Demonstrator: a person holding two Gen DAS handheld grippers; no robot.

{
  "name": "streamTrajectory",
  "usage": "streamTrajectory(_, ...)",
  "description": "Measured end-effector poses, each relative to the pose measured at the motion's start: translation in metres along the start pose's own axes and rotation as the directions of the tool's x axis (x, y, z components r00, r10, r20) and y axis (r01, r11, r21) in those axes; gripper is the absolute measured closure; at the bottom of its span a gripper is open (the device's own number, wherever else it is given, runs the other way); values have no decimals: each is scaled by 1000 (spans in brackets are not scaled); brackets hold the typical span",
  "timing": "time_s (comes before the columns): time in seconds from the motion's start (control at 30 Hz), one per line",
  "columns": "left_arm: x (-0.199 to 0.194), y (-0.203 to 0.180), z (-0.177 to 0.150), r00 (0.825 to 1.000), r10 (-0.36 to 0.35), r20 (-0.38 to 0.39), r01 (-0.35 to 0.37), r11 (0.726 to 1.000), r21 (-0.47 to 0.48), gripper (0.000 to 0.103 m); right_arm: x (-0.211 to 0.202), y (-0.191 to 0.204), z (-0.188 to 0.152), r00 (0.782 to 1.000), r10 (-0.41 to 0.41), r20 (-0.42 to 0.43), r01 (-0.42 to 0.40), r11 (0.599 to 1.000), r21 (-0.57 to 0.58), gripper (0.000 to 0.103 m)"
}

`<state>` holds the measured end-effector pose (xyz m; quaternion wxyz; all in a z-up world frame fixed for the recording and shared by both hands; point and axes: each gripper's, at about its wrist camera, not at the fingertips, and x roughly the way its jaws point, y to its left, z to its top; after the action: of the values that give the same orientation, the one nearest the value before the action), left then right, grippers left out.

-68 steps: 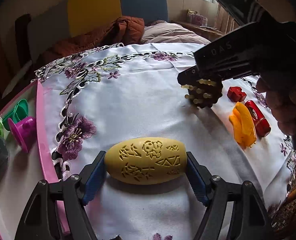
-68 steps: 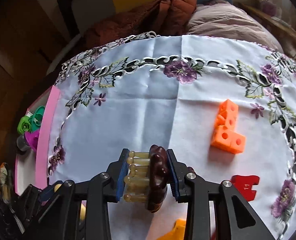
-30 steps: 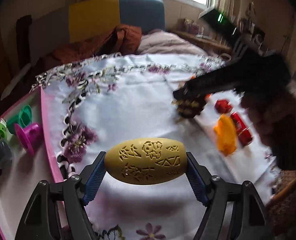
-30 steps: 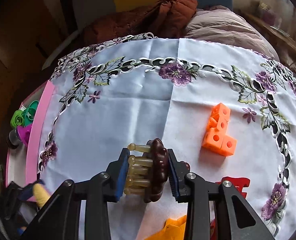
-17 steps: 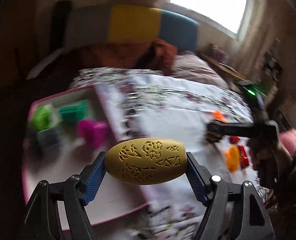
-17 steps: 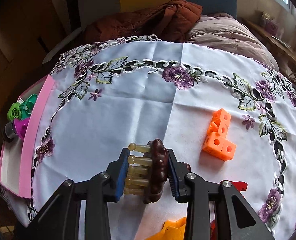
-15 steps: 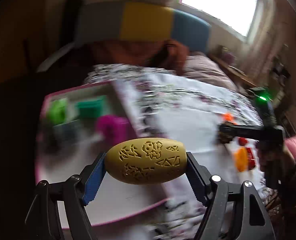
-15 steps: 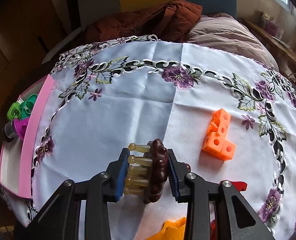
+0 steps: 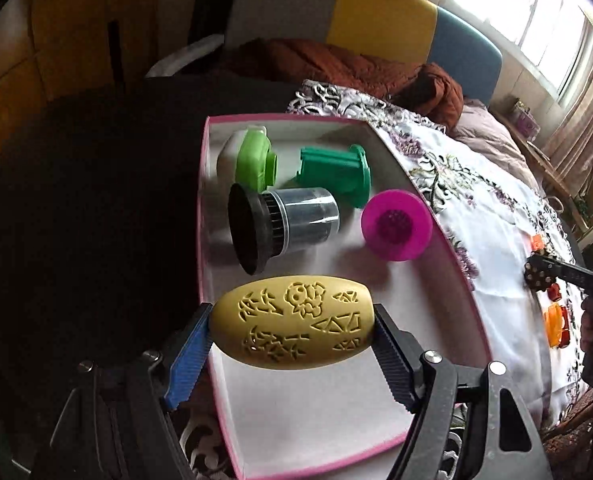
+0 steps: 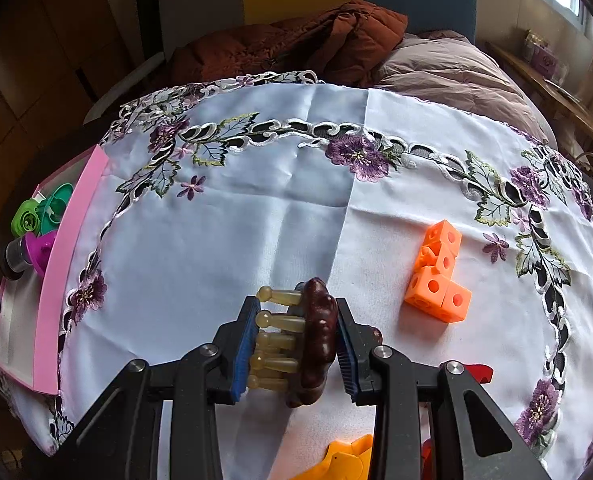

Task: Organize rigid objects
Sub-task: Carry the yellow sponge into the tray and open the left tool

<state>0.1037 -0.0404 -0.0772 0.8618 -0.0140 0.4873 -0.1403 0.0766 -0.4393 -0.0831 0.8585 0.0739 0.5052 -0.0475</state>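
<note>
Yellow carved egg (image 9: 292, 322) clamped in left tool (image 9: 292, 344) above pink-rimmed tray (image 9: 462, 280), right tool (image 10: 292, 344) gripping brown comb (image 10: 316, 334)

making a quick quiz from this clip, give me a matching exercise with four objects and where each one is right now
Objects:
1. yellow carved egg-shaped piece
2. brown knobbed massager with pale pegs
3. orange cube block cluster
4. magenta plastic funnel

Places:
A. lying loose on the white embroidered tablecloth
B. inside the pink-rimmed tray
C. clamped in the left tongs
D. clamped in the right tongs

Pairs: 1-C, 2-D, 3-A, 4-B
</note>
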Motion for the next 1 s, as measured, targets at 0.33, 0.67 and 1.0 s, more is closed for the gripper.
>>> streamTrajectory(0.33,24,-5,14,999,35,-17,-34,998,51,26,0,1,0,1000,-5,0,5,1000,-10,67)
streamTrajectory(0.67,26,-6,26,996,89,1,-89,995,50,26,0,0,1,1000,-8,0,8,1000,-12,66)
streamTrajectory(1.0,-17,-14,7,978,176,108,-185,980,77,26,0,1,0,1000,-17,1,17,1000,-23,66)
